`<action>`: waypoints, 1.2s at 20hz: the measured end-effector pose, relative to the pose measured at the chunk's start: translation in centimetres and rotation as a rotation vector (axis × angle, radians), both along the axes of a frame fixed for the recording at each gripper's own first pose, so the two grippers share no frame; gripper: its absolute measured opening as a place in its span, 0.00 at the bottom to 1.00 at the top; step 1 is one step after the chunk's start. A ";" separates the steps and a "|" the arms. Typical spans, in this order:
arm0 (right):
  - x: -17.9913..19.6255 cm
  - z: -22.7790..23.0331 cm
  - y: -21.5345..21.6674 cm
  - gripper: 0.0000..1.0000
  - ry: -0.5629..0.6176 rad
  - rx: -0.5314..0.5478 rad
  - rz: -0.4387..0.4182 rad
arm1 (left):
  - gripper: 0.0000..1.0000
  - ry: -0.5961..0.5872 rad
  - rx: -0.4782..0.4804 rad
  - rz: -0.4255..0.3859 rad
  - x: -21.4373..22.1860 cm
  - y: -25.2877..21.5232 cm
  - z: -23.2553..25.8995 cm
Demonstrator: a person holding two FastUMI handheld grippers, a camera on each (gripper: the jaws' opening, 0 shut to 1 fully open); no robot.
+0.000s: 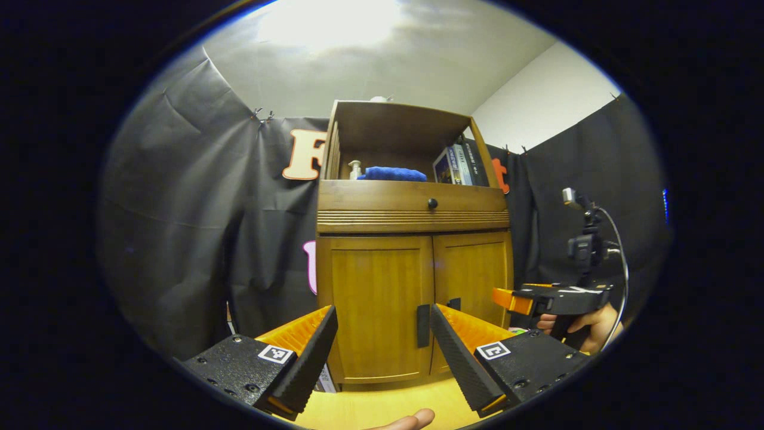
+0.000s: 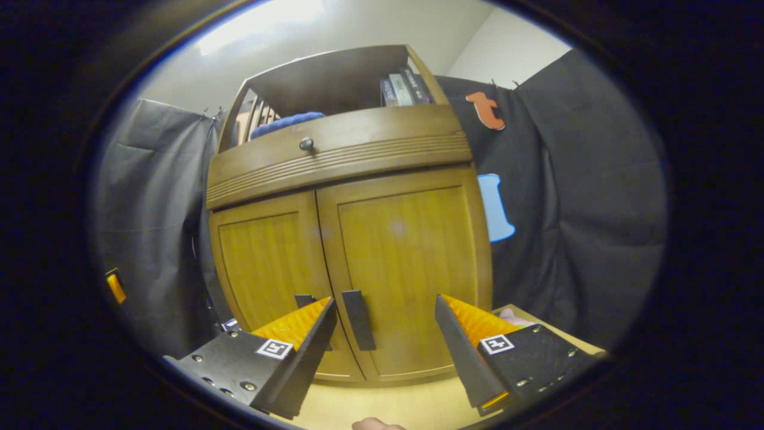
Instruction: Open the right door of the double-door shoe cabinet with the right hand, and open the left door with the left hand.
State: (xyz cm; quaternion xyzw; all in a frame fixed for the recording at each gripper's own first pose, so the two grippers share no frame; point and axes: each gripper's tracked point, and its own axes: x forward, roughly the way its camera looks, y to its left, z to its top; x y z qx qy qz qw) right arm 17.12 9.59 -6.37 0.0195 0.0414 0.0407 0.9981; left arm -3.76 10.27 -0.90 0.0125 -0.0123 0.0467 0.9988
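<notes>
1. Two doors, both closed. In the left gripper view, left gripper (image 1: 382, 343) has its fingers spread wide and holds nothing; left door (image 1: 377, 310) sits ahead between the fingers, and its handle (image 1: 423, 325) is just inside the right finger, not touched.
2. In the right gripper view, right gripper (image 2: 385, 343) is also wide open and empty; right door (image 2: 412, 275) is ahead between the fingers, with its handle (image 2: 359, 319) near the left finger, apart from it.
3. The right gripper, with a hand (image 1: 582, 328) holding it, shows off to the right in the left gripper view.
4. Books (image 1: 459, 164) on the cabinet (image 1: 412, 206) shelf: spine writing is too small to read.
</notes>
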 end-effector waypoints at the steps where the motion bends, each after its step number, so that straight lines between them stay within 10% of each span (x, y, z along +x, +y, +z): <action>1: 1.2 -1.2 0.9 0.98 0.027 0.009 0.009 | 0.99 -0.002 -0.004 0.006 -0.1 0.6 0.1; 7: 7.5 -6.0 2.6 1.00 0.090 -0.019 0.024 | 0.97 0.016 -0.018 0.013 -1.2 2.6 -0.7; 12: 10.2 -7.1 4.4 0.70 0.075 -0.018 0.052 | 0.97 0.051 -0.044 -0.032 -1.1 2.2 -1.9; 16: 11.3 -9.5 3.7 0.73 0.121 -0.113 0.018 | 0.96 0.060 -0.071 -0.053 -0.6 1.6 -2.5; 18: 11.6 -10.0 4.1 0.43 0.140 -0.035 0.052 | 0.97 0.073 -0.069 -0.063 -0.1 1.0 -2.8; 24: 11.3 -10.2 4.0 0.19 0.169 -0.081 0.143 | 0.97 0.098 -0.057 -0.091 0.6 -1.1 -3.7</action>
